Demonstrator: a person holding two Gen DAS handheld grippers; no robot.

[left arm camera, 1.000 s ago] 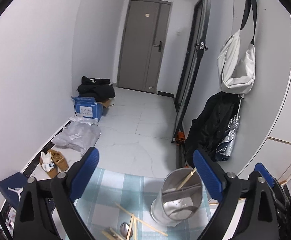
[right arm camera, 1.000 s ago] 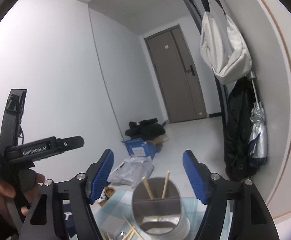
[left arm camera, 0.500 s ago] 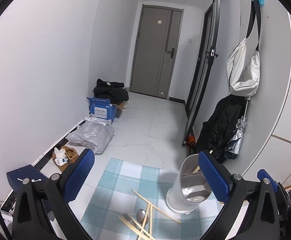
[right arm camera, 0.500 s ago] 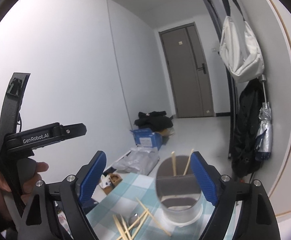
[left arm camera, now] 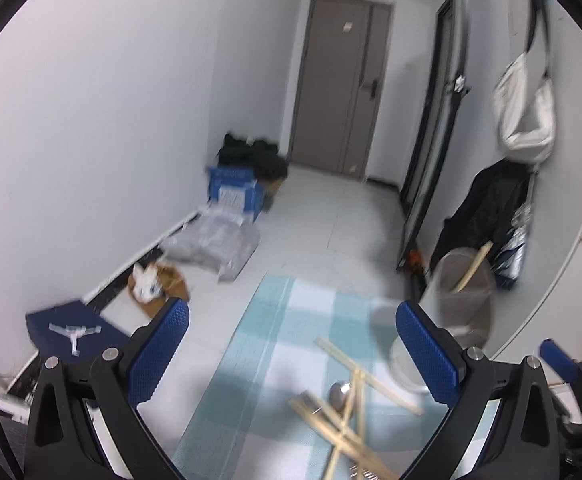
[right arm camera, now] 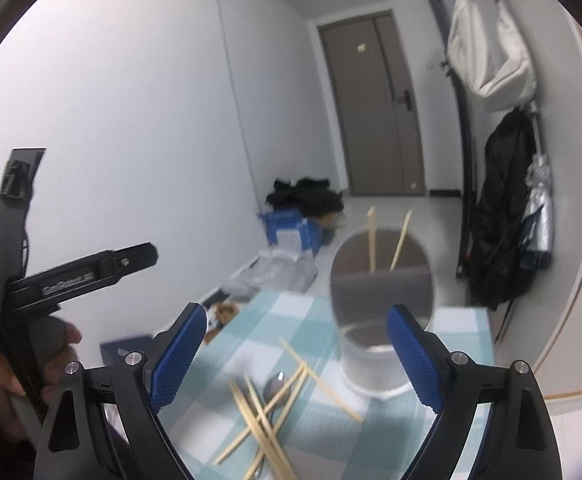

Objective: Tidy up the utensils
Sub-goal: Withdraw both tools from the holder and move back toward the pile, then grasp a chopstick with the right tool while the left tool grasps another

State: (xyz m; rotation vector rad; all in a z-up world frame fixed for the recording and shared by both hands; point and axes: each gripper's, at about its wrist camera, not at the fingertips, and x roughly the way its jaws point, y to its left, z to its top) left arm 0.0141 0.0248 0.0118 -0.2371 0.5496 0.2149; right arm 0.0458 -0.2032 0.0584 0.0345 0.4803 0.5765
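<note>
A pile of wooden chopsticks and a metal spoon lies on the teal checked cloth. It also shows in the left wrist view. A grey holder cup stands behind the pile with two chopsticks upright in it; in the left wrist view the cup sits at the right. My left gripper is open and empty, above the cloth left of the pile. My right gripper is open and empty, just above the pile.
The left gripper's handle and the hand holding it show at the left of the right wrist view. On the floor beyond lie a blue box, a plastic bag and shoes. Coats hang on the right wall.
Both grippers have tilted down and pulled back, so more of the cloth and the chopstick pile has come into view. Both stay open and empty.
</note>
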